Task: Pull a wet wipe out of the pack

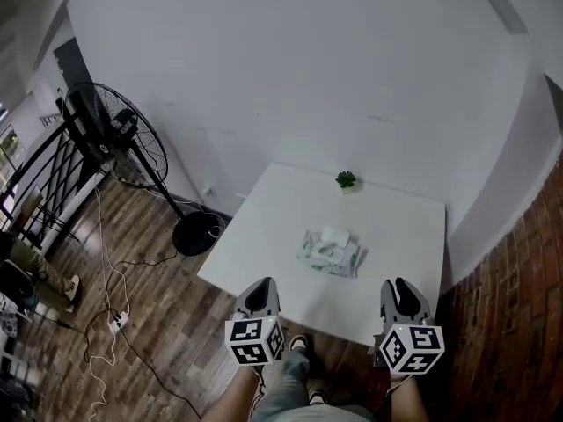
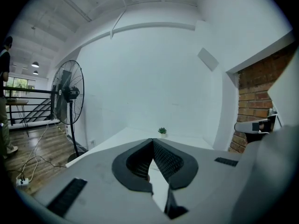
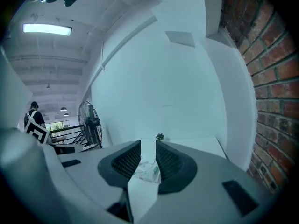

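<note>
While both grippers hang at the near edge of the desk (image 1: 264,222), nothing touches the wet wipe pack (image 1: 332,255) yet. It lies flat mid-desk, far of both tools and between them left to right, about equally near to each. Left gripper (image 1: 261,290): jaws pressed together at the tips, nothing in them, and its own view doesn't show the pack at all. Right gripper (image 1: 398,290): jaws spread, empty, and its view frames the pack right in the gap, so it's lined up. The pack's long axis runs roughly left-right, slightly skewed, right end a touch nearer. A white tab (image 1: 334,234) stands up at the far side of the top face; wipe tip or lid flap, can't tell from here. Key relation: target is ahead of and below the right jaws. My read is that the right one goes for the tab and the left one presses down the pack's left end. Risk: a light pack on a smooth desk may slide or lift with the wipe. The small plant (image 1: 346,179) at the far edge is well clear, and the fan (image 1: 114,134) stands off the desk to the left.
</note>
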`<state>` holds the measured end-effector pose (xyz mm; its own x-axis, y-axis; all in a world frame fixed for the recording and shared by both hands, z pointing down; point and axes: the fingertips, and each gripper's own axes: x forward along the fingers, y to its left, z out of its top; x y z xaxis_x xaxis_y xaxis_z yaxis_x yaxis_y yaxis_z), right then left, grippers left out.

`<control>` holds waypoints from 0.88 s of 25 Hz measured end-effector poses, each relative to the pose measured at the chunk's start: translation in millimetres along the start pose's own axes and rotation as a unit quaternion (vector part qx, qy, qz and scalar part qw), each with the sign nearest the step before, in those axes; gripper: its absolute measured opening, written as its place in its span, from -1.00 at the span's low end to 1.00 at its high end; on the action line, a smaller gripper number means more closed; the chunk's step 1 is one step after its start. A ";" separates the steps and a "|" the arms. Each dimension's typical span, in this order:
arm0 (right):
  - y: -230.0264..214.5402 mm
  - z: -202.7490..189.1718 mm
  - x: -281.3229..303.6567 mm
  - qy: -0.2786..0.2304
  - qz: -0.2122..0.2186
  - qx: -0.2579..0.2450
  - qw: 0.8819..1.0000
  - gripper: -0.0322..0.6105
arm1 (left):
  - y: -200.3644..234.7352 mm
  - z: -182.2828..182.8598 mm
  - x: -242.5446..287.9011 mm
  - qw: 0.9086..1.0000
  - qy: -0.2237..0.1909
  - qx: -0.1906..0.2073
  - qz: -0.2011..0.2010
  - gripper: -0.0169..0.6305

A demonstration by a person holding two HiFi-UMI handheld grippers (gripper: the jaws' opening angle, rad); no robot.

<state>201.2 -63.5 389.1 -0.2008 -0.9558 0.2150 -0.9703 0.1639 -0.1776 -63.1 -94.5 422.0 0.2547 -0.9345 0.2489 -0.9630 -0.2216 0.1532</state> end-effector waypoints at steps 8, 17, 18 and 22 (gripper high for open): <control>3.4 26.6 70.0 -0.010 -0.025 -0.002 1.000 -0.59 | 21.1 30.8 79.9 0.999 -0.002 0.017 -0.034 -0.95; 2.0 54.4 131.9 -0.011 -0.064 -0.005 0.998 -0.59 | 41.8 65.3 157.9 0.997 -0.003 0.014 -0.071 -0.95; 1.9 56.0 138.6 -0.010 -0.068 -0.004 0.998 -0.59 | 43.3 67.0 165.7 0.997 -0.002 0.014 -0.076 -0.95; 3.1 59.0 160.8 -0.010 -0.079 0.002 0.997 -0.59 | 44.7 68.7 192.3 0.995 0.007 0.020 -0.096 -0.95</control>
<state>173.8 -231.1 366.5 -0.0426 -0.9743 0.2210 -0.9890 0.0098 -0.1473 -63.2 -303.2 411.0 0.4346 -0.8701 0.2323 -0.8995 -0.4063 0.1609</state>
